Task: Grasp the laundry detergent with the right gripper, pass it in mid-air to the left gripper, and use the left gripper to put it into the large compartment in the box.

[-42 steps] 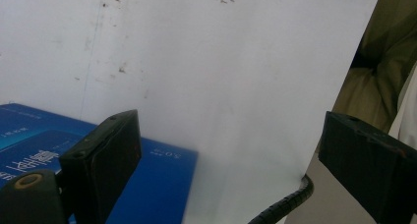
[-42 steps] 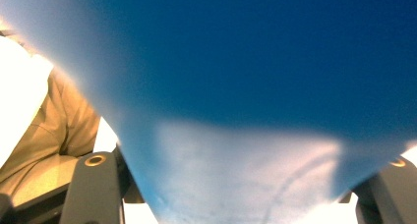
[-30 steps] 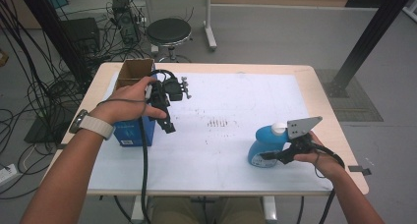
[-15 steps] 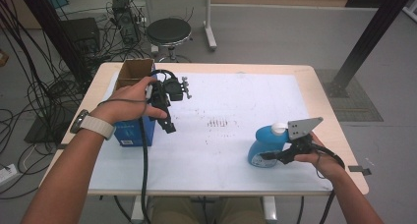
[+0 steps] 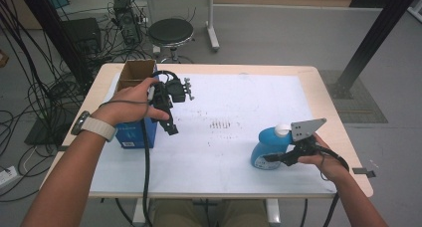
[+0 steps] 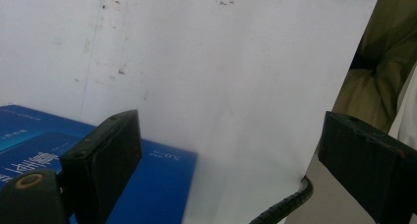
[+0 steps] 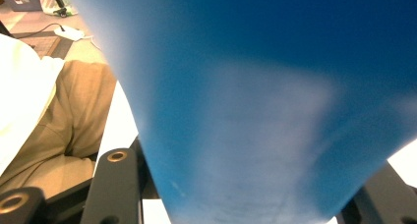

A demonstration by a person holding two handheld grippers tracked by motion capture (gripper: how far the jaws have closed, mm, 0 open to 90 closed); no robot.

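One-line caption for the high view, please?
Right gripper clamps the blue bottle; left gripper hangs open beside the blue box.

Table [image 5: 328,95], white sheet [image 5: 239,102], bottle [image 5: 266,147], box [image 5: 130,135]

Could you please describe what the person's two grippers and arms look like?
The left gripper is black, with blocky jaws and a ribbed black cable. The right gripper is black too, topped by a grey three-cornered plate. A pale watch strap sits on the left wrist; both forearms are bare.
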